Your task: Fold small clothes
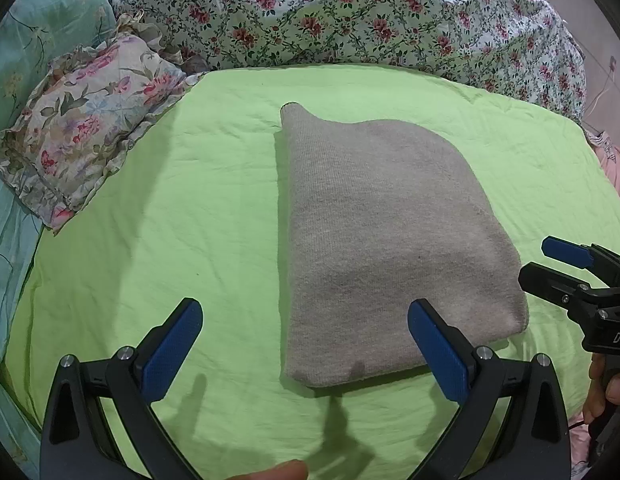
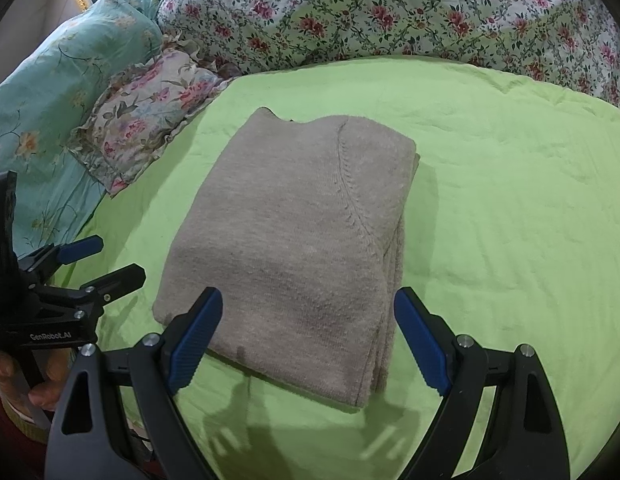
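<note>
A beige knit sweater (image 1: 385, 240) lies folded into a compact stack on the green sheet (image 1: 190, 220); it also shows in the right wrist view (image 2: 294, 248), with layered edges on its right side. My left gripper (image 1: 306, 316) is open and empty, hovering just in front of the sweater's near edge. My right gripper (image 2: 308, 306) is open and empty, above the sweater's near edge. The right gripper also shows at the right edge of the left wrist view (image 1: 565, 264), and the left gripper at the left of the right wrist view (image 2: 102, 260).
A flowered pillow (image 1: 82, 128) lies left of the sweater. A flowered quilt (image 1: 349, 12) is bunched along the back. A teal pillow (image 2: 50, 92) sits at the far left. The green sheet (image 2: 509, 200) spreads around the sweater.
</note>
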Action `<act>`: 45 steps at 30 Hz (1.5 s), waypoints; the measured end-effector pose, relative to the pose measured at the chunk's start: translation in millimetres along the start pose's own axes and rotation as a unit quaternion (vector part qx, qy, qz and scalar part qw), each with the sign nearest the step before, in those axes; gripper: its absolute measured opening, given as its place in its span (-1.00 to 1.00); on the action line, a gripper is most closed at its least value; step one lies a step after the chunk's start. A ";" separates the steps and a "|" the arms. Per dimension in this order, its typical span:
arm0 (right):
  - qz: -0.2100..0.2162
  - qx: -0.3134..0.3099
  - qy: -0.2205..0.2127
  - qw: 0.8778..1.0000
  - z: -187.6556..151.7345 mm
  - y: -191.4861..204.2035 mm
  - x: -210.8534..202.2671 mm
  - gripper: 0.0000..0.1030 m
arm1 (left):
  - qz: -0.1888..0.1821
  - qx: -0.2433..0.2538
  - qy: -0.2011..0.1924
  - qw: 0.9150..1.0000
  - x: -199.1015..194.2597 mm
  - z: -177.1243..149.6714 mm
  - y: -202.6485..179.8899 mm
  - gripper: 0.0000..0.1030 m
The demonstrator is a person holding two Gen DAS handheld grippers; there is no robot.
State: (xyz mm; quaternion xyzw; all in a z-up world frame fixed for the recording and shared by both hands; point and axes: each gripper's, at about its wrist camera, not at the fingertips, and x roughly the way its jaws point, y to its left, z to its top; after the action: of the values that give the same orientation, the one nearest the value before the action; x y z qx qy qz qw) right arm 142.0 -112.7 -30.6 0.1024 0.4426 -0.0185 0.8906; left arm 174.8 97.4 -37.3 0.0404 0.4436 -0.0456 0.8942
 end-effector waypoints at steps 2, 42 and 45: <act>-0.001 0.000 0.001 1.000 0.1 -0.1 -0.1 0.70 | 0.000 0.001 0.000 1.000 -0.1 0.1 -0.7 0.99; -0.001 -0.006 -0.002 1.000 1.9 0.6 -5.6 0.70 | -0.004 0.001 -0.003 1.000 -4.5 -0.7 -4.7 0.99; -0.002 -0.007 -0.002 1.000 2.0 1.0 -5.7 0.70 | -0.005 0.001 -0.003 1.000 -4.0 -0.1 -4.7 0.99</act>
State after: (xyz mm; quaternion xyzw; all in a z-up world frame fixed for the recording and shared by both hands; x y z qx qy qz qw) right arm 140.2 -112.4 -24.7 0.0956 0.4413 -0.0174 0.8921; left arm 171.8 92.9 -34.3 0.0393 0.4406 -0.0503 0.8954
